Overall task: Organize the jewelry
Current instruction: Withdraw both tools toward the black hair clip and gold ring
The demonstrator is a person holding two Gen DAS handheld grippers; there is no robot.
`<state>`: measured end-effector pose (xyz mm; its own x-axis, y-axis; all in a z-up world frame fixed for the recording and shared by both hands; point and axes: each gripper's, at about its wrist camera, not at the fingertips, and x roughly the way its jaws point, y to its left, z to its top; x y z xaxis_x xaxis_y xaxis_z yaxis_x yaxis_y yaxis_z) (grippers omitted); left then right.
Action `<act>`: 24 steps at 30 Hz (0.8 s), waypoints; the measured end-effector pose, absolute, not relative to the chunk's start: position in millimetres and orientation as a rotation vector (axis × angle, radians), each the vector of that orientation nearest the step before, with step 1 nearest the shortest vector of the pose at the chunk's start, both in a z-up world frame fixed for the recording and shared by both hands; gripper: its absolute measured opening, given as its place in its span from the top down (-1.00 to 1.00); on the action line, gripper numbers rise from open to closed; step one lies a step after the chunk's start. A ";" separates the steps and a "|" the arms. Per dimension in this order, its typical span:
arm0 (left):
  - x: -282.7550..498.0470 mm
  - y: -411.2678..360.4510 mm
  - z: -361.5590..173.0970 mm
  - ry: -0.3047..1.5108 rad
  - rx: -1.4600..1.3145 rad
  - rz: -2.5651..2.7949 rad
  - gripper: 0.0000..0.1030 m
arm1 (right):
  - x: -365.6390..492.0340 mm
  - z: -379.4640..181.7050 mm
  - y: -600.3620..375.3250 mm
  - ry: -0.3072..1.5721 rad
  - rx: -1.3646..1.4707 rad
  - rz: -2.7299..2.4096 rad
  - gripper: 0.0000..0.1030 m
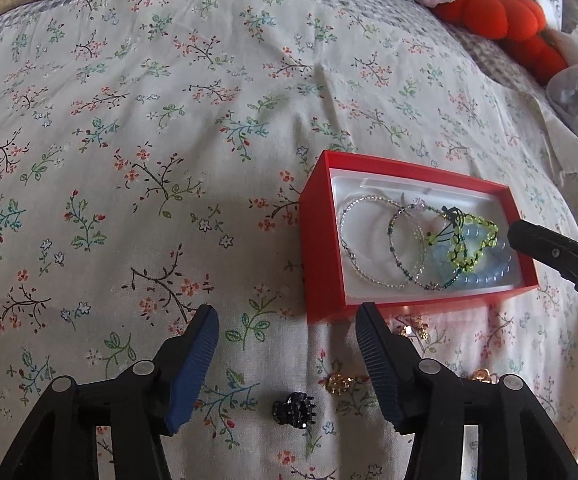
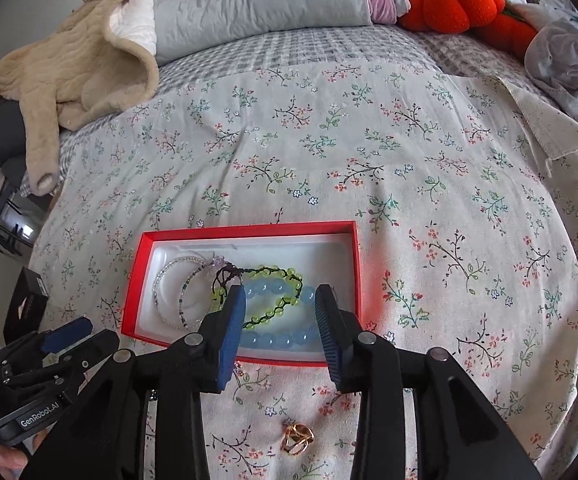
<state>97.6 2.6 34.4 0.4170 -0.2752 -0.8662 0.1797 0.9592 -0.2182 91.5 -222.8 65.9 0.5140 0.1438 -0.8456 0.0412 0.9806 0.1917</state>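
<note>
A red box [image 1: 321,248] with a white liner lies on the flowered bedspread [image 1: 129,120]. In it are a green bead bracelet [image 1: 483,224], a pale blue bead bracelet [image 1: 485,280] and thin clear bead bracelets [image 1: 373,199]. My right gripper [image 2: 280,292] hovers open over the box [image 2: 249,230]. The green bracelet [image 2: 263,317] and blue bracelet [image 2: 273,340] lie loose below its pads. My left gripper [image 1: 285,312] is open and empty just left of the box's near corner. A small black hair claw [image 1: 294,410] and gold earrings [image 1: 339,382] lie on the cloth below it. Another gold piece [image 2: 297,438] lies under the right gripper.
A beige blanket [image 2: 81,60] and a grey pillow [image 2: 257,4] lie at the back of the bed. Orange plush pumpkins [image 2: 453,4] and a crumpled grey cloth [image 2: 569,72] sit at the back right. The bed's edge drops off at the left [image 2: 29,216].
</note>
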 end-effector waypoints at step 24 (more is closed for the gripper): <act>68.2 13.8 -4.1 1.232 0.017 -0.279 -0.55 | 32.0 30.5 -239.7 1.221 0.149 0.013 0.04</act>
